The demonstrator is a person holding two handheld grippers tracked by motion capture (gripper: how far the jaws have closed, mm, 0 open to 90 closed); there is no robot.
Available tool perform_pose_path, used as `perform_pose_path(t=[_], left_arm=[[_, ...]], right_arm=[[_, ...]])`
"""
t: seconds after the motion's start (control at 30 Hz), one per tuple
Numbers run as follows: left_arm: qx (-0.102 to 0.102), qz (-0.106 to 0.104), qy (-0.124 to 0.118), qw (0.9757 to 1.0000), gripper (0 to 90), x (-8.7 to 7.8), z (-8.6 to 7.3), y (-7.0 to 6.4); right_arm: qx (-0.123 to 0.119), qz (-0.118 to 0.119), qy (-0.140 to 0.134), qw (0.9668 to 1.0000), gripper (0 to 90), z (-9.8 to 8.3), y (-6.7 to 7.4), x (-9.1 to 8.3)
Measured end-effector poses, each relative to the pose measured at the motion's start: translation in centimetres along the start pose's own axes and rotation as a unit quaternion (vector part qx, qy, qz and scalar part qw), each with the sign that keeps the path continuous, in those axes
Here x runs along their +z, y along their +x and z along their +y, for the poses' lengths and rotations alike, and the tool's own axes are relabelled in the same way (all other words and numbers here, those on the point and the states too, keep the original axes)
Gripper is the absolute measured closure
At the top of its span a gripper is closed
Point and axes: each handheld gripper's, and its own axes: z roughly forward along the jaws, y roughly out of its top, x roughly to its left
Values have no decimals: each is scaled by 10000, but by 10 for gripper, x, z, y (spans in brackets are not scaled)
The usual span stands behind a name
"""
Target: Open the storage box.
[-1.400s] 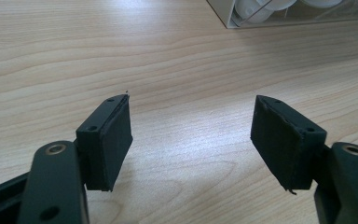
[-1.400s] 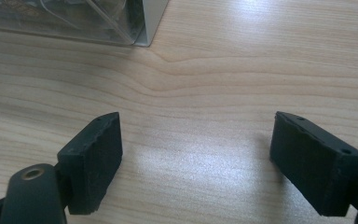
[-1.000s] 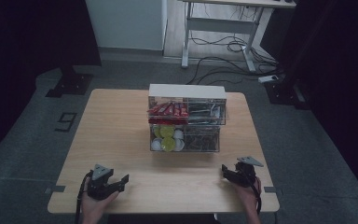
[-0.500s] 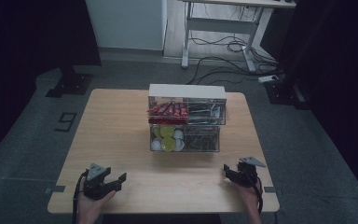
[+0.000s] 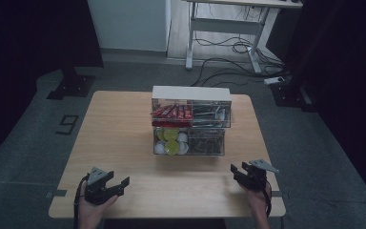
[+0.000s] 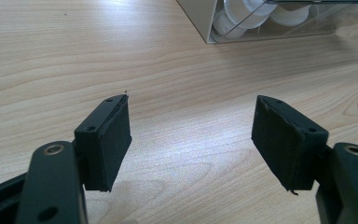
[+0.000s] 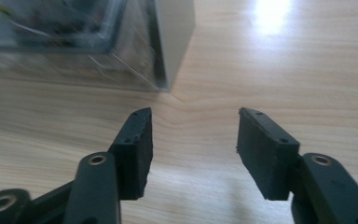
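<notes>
High view shows us the clear two-level drawer box (image 5: 190, 121) in the middle of the desk (image 5: 119, 138), ahead of and between our left tool (image 5: 119, 185) and right tool (image 5: 238, 172), both wide and empty, about equally near.

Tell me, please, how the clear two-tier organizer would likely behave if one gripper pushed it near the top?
The organizer looks like stiff clear plastic, so it should move as one piece. It stands taller than deep, so a high push might tip it; a low one seems safer. The smooth wooden table suggests it would slide easily, though its full compartments probably add weight.
</notes>
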Motion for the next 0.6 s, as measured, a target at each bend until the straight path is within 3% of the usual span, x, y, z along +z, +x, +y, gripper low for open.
perform_pose_path(t=[0.1, 0.4, 0.6], left_arm=[[4, -4, 8, 10000, 285, 1, 0, 0], [44, -36, 92, 9999, 286, 5, -2, -4], [42, -40, 96, 9999, 286, 5, -2, -4]], right_arm=[[-31, 51, -86, 9999, 479, 2, 4, -2], [-242, 466, -323, 9981, 677, 14, 24, -15], [-335, 590, -457, 9966, 735, 19, 34, -20]])
